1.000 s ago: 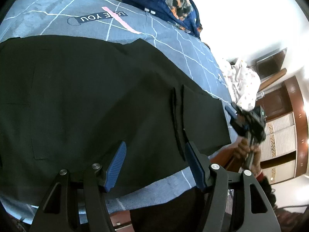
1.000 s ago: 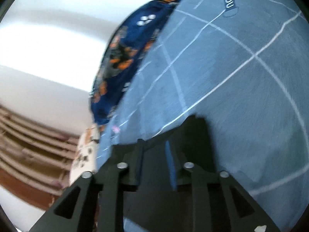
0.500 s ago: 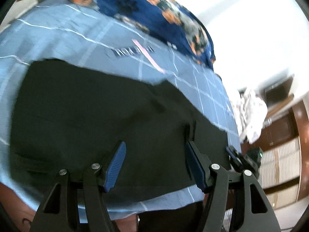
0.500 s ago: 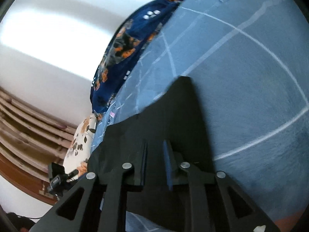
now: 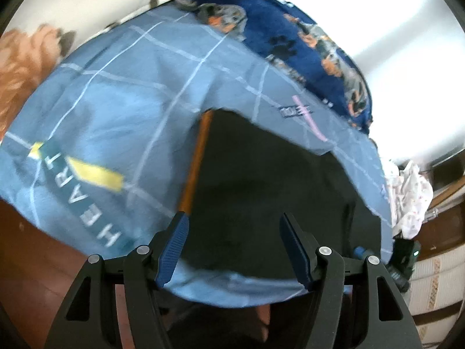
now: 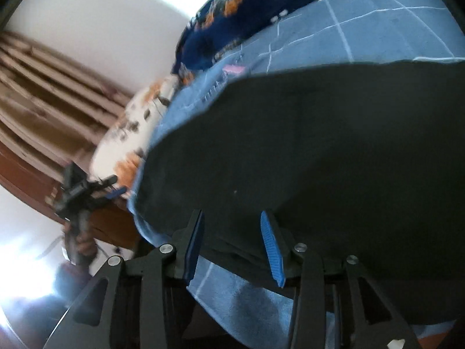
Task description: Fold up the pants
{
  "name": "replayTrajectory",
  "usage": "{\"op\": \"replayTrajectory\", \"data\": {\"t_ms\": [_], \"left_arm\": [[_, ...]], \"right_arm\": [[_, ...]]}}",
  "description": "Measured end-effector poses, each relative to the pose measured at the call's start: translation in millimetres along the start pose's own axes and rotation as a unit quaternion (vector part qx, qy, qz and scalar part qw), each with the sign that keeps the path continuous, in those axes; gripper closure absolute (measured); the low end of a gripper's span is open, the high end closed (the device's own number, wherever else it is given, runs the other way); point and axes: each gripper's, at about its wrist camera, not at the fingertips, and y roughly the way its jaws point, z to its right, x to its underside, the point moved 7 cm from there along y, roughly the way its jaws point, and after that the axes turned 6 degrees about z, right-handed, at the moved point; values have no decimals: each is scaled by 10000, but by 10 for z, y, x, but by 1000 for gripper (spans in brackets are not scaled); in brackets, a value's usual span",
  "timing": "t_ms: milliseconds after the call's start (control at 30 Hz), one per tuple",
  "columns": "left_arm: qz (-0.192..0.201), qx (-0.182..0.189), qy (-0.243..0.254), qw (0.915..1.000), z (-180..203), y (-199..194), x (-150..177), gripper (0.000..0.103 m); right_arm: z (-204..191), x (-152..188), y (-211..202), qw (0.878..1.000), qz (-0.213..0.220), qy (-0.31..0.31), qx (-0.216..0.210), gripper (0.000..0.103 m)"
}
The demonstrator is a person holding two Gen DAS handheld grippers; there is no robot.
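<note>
Pants [image 5: 261, 192], black, are lying flat on a blue bedsheet [image 5: 122, 110] with a white grid print, seen first from the left wrist view. An orange strip [image 5: 194, 163] is running along the pants' left edge. The left gripper [image 5: 232, 244] is hovering over the near edge of the fabric with its blue fingers [image 5: 173, 247] spread wide and nothing between them. A dark blue patterned blanket [image 5: 305, 46] is bunched at the far side of the bed, and a white floral pillow [image 5: 58, 8] is lying at the upper left. The right gripper is showing small at the right edge, past the bed corner. From the right wrist view, the pants [image 6: 334, 151] are filling most of the frame, spread over the sheet [image 6: 363, 20]. The right gripper [image 6: 232, 247] is sitting at the near hem, fingers [image 6: 271, 250] partly apart, gripping nothing; the cloth is lying beyond the tips. The left gripper [image 6: 116, 192] is showing at the far left, beside the pillow [image 6: 128, 133], too small to judge.
</note>
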Motion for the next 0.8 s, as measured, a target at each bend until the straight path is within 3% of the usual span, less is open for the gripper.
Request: {"op": "replayTrajectory", "data": {"t_ms": [133,300,400,567,700,800], "left_arm": [[-328,137,174,9992,-116,74,167,37],[-488,575,180,9970,-140,233,203,37],[-423,450,244,9978,-202,333,78,37],[-572,851,227,9945,-204,542,-62,37],[-761,923,790,9897,-16,632,-31,37],[-735,1141,647,9886,16,640,-29,55]], "right_arm": [[-219,-141,-191,9995,229,-80,-198,63],[-509,-182,-352,9962,505,167,-688,44],[-581,-64,-261,9960,370,289,-764,44],[-578,65,-81,9958,182,489,-758,44],[-543,92,-29,9933,184,769,-847,40],[-508,91,-23,9907,243,969,-921,38]]}}
